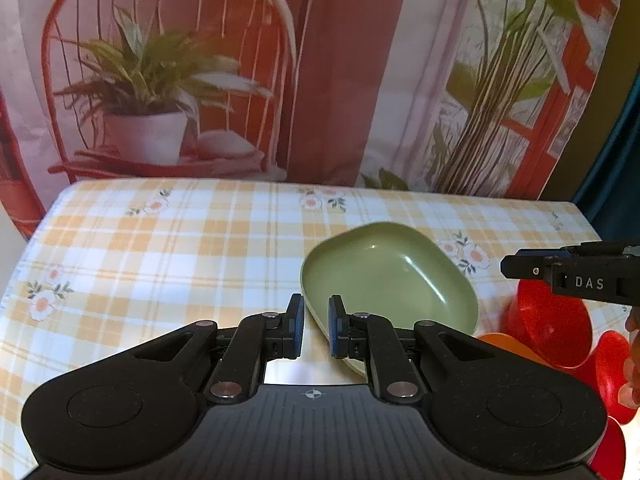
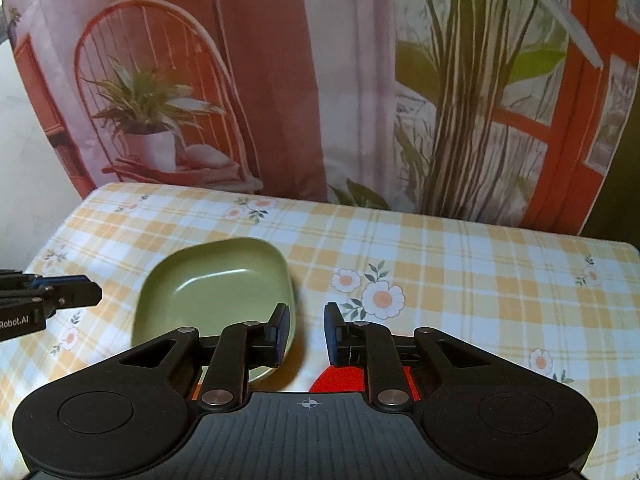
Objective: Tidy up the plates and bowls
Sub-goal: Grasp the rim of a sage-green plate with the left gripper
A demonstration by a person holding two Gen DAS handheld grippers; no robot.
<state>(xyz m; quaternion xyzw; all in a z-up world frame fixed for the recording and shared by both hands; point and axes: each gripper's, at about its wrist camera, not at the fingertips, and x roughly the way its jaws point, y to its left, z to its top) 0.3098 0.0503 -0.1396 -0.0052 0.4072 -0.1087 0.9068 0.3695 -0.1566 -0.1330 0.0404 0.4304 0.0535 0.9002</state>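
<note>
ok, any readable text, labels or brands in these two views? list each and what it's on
"DAS" – white letters on the side of the right hand-held gripper, seen in the left wrist view; the body runs out of frame, so the word may be cut off.
"Robot.AI" – white letters on the side of the left hand-held gripper, seen in the right wrist view; the start is cut off at the frame edge.
No other text is visible.

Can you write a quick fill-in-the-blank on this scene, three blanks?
1. The dish lying between the two grippers is ____ in colour.
2. The tablecloth has a checked pattern with printed ____.
3. The left gripper and the right gripper both have their fingers ____, holding nothing.

Missing words: green; flowers; open
</note>
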